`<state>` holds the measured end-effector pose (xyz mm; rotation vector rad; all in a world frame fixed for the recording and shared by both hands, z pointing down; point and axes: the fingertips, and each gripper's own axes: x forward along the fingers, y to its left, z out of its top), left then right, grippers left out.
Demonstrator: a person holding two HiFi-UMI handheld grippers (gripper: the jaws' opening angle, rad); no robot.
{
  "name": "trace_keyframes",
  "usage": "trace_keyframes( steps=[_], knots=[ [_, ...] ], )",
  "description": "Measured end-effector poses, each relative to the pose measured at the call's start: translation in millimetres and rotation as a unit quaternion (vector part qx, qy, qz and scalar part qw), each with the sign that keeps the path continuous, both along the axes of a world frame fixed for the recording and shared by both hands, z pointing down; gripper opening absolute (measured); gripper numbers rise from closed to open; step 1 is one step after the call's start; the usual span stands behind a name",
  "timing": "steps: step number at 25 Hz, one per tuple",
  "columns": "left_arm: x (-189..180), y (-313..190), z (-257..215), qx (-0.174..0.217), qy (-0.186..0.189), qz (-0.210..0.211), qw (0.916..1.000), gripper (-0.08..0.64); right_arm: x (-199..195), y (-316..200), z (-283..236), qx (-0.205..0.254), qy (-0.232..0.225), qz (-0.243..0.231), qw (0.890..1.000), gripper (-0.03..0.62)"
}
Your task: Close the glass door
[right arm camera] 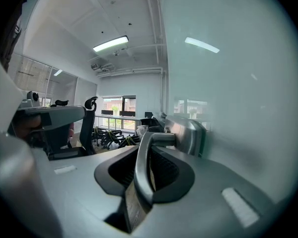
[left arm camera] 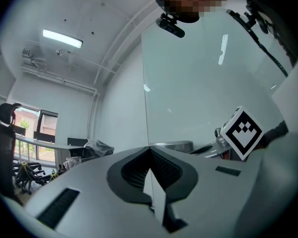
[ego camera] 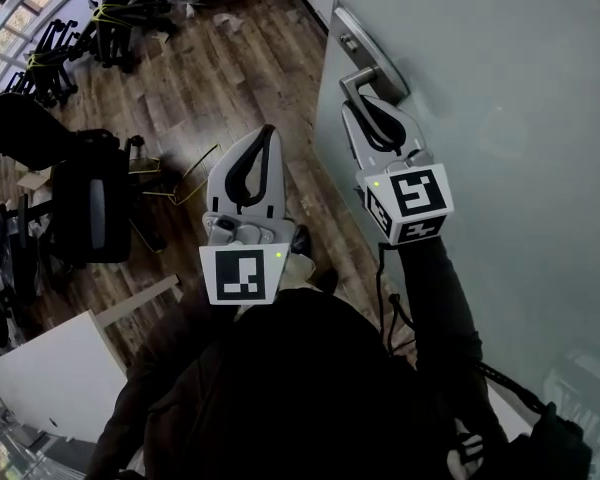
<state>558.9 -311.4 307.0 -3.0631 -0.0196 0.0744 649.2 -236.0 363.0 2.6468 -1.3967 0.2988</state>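
The right gripper [right arm camera: 149, 153] clamps the handle [ego camera: 364, 79] of the door [ego camera: 510, 108], which stands at its right, for purchase to swing it, while the left gripper [left arm camera: 150, 152], jaws together and empty, keeps clear.

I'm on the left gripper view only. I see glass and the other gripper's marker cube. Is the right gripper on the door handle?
Observer: Yes. The right gripper view shows the right gripper shut on the metal door handle, with the lever running between its jaws.
Operator: Where is my left gripper relative to the door?
Observer: In the head view the left gripper is off the glass door, left of the door's edge and not touching it, over the wood floor.
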Motion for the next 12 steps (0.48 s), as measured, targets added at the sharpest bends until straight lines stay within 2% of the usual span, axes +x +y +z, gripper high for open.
trace_keyframes(
  steps=[12],
  knots=[
    [-84,-22,-14,0.008,0.004,-0.071,0.9974,-0.003,-72,-36,-4,-0.002,-0.003,-0.048,0.999,0.063]
  ],
)
